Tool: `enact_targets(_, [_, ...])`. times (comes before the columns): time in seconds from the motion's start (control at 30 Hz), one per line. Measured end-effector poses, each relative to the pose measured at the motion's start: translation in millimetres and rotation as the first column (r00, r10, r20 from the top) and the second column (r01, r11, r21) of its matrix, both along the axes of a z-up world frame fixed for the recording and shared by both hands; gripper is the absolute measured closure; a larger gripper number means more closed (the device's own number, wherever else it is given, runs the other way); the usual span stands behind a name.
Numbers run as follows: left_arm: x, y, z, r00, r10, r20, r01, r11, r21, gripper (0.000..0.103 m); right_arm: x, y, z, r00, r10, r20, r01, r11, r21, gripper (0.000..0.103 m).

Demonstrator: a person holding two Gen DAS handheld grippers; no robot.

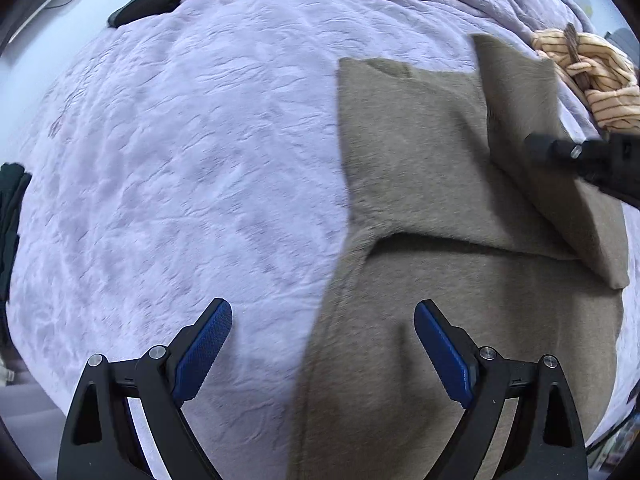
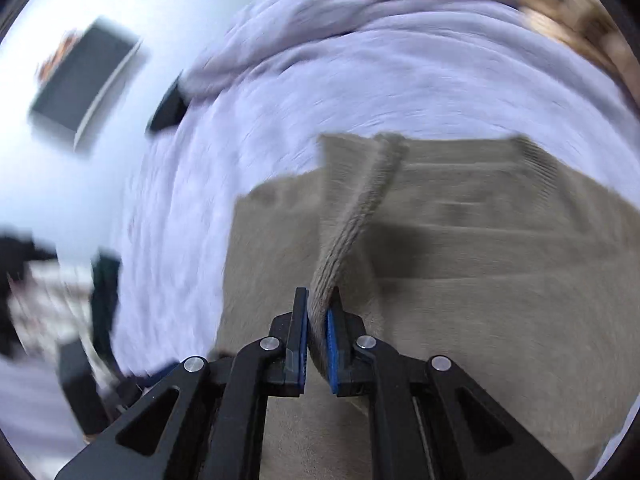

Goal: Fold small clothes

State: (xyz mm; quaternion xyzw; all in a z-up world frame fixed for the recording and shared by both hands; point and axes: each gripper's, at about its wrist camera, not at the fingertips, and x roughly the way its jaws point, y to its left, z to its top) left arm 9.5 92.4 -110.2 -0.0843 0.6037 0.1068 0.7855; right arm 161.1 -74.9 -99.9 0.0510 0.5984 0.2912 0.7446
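A taupe fuzzy garment (image 1: 420, 184) lies on a lilac bedspread (image 1: 180, 160). My left gripper (image 1: 323, 318) is open and empty, hovering over the garment's near left edge. My right gripper (image 2: 318, 304) is shut on a fold of the same garment (image 2: 480, 260) and lifts it. In the left wrist view the right gripper (image 1: 538, 150) shows at the right, holding a raised flap (image 1: 520, 96) of the garment. The right wrist view is motion-blurred.
A yellow striped garment (image 1: 592, 76) lies crumpled at the far right of the bed. A dark object (image 1: 152, 0) sits at the bed's far left edge. A dark framed panel (image 2: 84, 84) is on the pale wall. Dark clutter (image 2: 80, 380) stands left of the bed.
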Motion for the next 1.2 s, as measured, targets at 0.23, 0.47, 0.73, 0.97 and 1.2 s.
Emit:
enact_targets(0.23, [-18.9, 22.1, 3.2, 0.999, 0.052, -0.017, -0.051, 0.999, 0.018, 0.01, -51.4, 50.8, -35.8, 0.978, 0.187, -0.097, -0.197, 0.974, -0.11, 0.048])
enact_targets(0.47, [-0.8, 18.4, 14.5, 0.999, 0.037, 0.024, -0.037, 0.999, -0.003, 0.01, -64.1, -20.3, -19.9, 0.991, 0.025, -0.13, -0.038, 0.994, -0.103, 0.044])
enact_targets(0.73, [63.3, -24.0, 20.8, 0.995, -0.051, 0.082, 0.053, 0.998, -0.021, 0.01, -44.7, -175.1, 4.8, 0.92, -0.379, -0.1, 0.366, 0.922, -0.126, 0.046])
enact_targets(0.97, [80.7, -44.8, -27.2, 0.995, -0.097, -0.033, 0.098, 0.995, -0.001, 0.009, -32.9, -248.3, -37.8, 0.801, -0.564, -0.201, 0.535, 0.825, -0.183, 0.057])
enact_targets(1.2, [65.3, -42.0, -20.2, 0.994, -0.087, -0.068, 0.087, 0.996, 0.003, 0.01, -51.2, -248.7, -33.9, 0.821, -0.532, -0.207, 0.49, 0.843, -0.224, 0.043])
